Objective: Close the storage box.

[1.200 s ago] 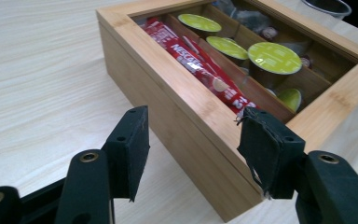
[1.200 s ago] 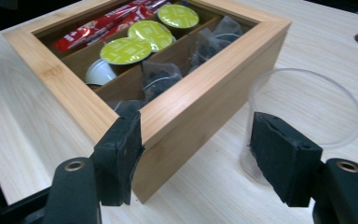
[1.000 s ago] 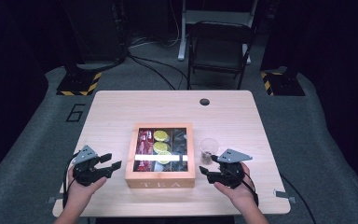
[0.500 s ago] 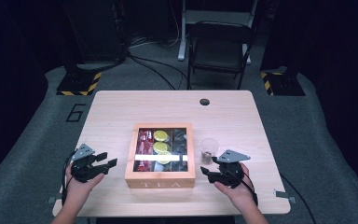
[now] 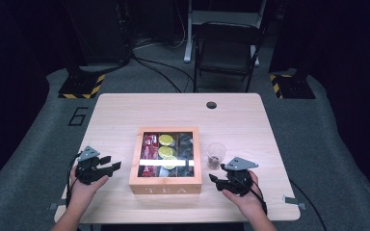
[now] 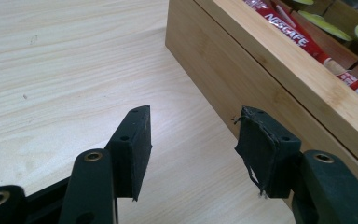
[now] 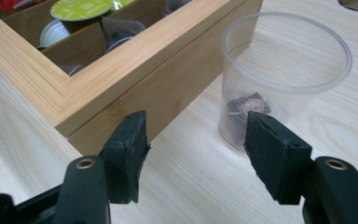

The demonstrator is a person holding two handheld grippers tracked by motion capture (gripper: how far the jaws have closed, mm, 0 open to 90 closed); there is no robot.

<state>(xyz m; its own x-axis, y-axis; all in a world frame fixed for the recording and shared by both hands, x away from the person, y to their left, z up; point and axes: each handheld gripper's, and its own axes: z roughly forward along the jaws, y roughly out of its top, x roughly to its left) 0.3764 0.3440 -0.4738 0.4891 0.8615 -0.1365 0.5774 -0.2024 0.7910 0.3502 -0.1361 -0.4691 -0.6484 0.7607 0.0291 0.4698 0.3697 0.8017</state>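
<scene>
A wooden tea box [image 5: 166, 185] stands open in the middle of the table. It holds red Nescafe sticks [image 6: 289, 32], green capsules [image 5: 165, 146] and dark packets. My left gripper [image 5: 110, 163] is low over the table just left of the box, open with nothing between its jaws; the box's side [image 6: 242, 79] lies just beyond my left gripper [image 6: 193, 140]. My right gripper [image 5: 213, 179] is open off the box's near right corner [image 7: 135, 70]. A clear plastic cup [image 7: 284, 79] with a dark capsule [image 7: 251, 105] in its bottom stands just past my right gripper [image 7: 196, 144].
The pale wooden table [image 5: 125, 115] has a round cable hole [image 5: 211, 105] near its far edge. A folding chair [image 5: 226, 48] stands behind the table. Bare tabletop stretches left of the box and beyond it.
My left gripper has shifted a little and sunk toward the tabletop beside the box. The right gripper, box and cup have stayed where they were.
</scene>
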